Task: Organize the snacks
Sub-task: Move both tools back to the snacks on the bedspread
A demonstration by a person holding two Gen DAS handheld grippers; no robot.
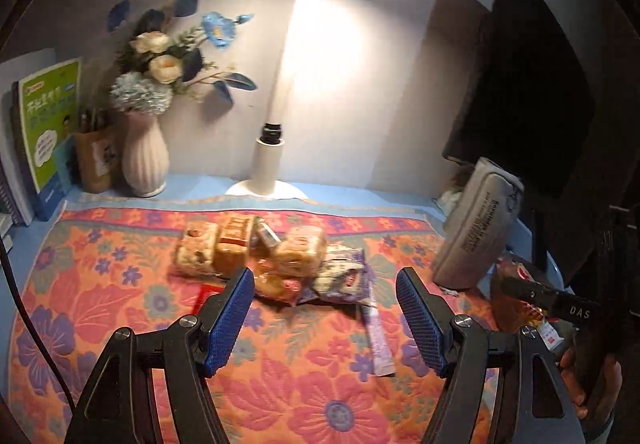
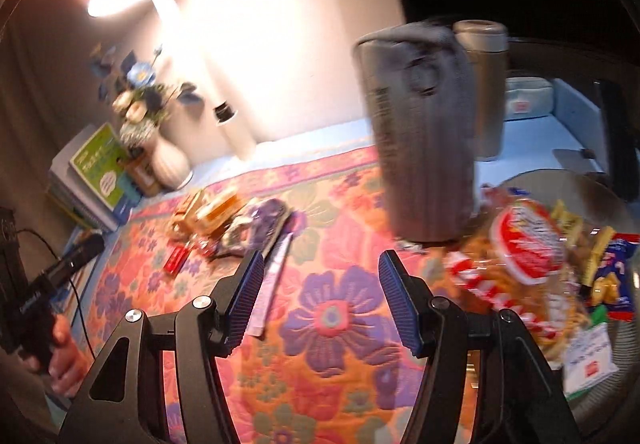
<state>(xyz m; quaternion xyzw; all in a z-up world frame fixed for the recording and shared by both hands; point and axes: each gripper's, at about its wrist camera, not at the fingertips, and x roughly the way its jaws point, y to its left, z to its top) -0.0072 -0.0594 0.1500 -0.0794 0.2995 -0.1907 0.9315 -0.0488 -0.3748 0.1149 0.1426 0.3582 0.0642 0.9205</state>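
Note:
A pile of wrapped cakes and snack packets (image 1: 248,248) lies mid-cloth, with a purple packet (image 1: 344,276) and a long purple stick sachet (image 1: 380,340) at its near side. My left gripper (image 1: 325,280) hovers just short of the pile, open and empty. In the right wrist view the same pile (image 2: 224,220) and sachet (image 2: 272,276) lie ahead to the left. My right gripper (image 2: 321,260) is open over bare cloth, holding nothing. To its right a grey bowl (image 2: 560,180) holds a red-and-white snack bag (image 2: 524,244) and a blue packet (image 2: 616,276).
A grey zip pouch (image 1: 476,228) stands upright right of the pile, a thermos (image 2: 484,84) behind it. At the back stand a lit desk lamp (image 1: 276,148), a flower vase (image 1: 144,160), books (image 1: 44,132) and a dark monitor (image 1: 532,84). A small red packet (image 2: 176,260) lies by the pile.

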